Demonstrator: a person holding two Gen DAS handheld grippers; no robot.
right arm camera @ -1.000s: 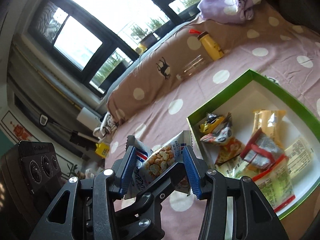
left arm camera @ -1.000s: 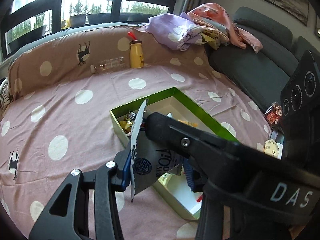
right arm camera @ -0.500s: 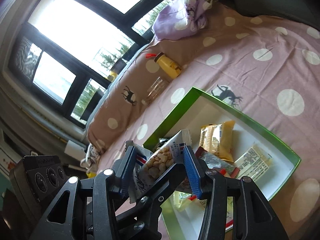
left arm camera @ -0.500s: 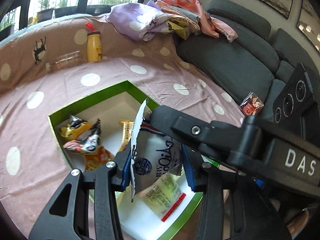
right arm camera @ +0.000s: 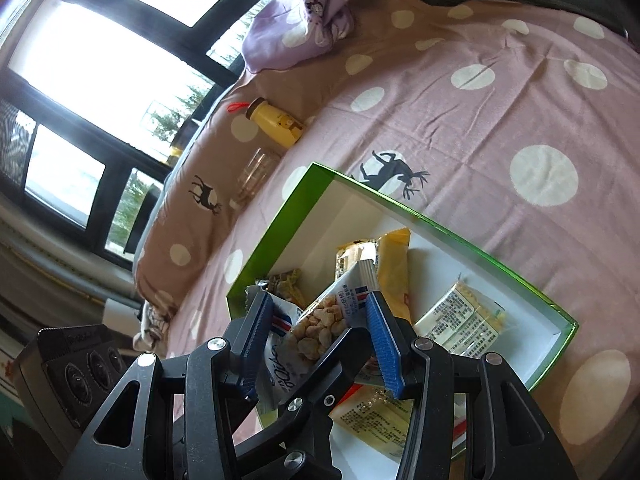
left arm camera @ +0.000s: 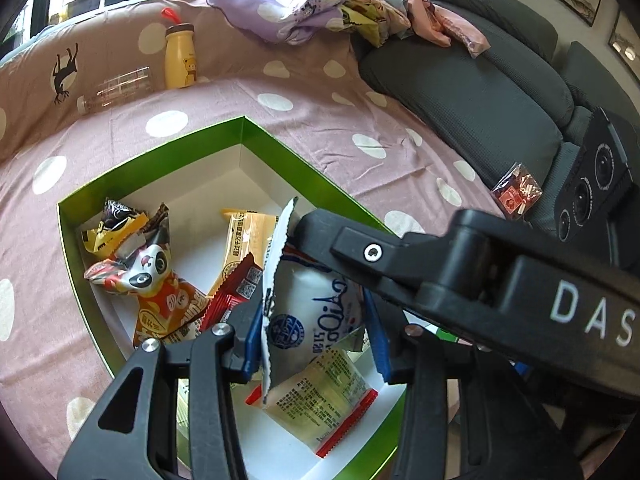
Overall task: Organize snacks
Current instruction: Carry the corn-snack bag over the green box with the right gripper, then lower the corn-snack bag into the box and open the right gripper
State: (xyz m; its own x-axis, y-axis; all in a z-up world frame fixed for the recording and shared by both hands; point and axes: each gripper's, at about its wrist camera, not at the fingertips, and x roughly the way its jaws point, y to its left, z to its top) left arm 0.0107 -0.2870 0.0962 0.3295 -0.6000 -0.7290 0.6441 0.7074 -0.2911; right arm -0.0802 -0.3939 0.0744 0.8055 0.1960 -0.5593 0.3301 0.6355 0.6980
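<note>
Left wrist: both tongs (left arm camera: 314,334) (right arm camera: 316,344) grip white packet (left arm camera: 316,304) above green box (left arm camera: 280,148); bottle (left arm camera: 180,58) beyond.

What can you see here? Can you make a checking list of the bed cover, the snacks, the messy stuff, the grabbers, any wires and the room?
Surface: pink spotted cover with deer prints, wrinkled.
Job's things: green box open, several snack packets inside; white peanut bag held above it; red packet outside the box on the grey sofa.
Clutter: yellow bottle upright, clear bottle lying beside it, heap of cloths.
Grippers: left gripper and right gripper both clamp the peanut bag.
Cables: nothing seen.
Surroundings: dark-framed windows, trees outside.
</note>
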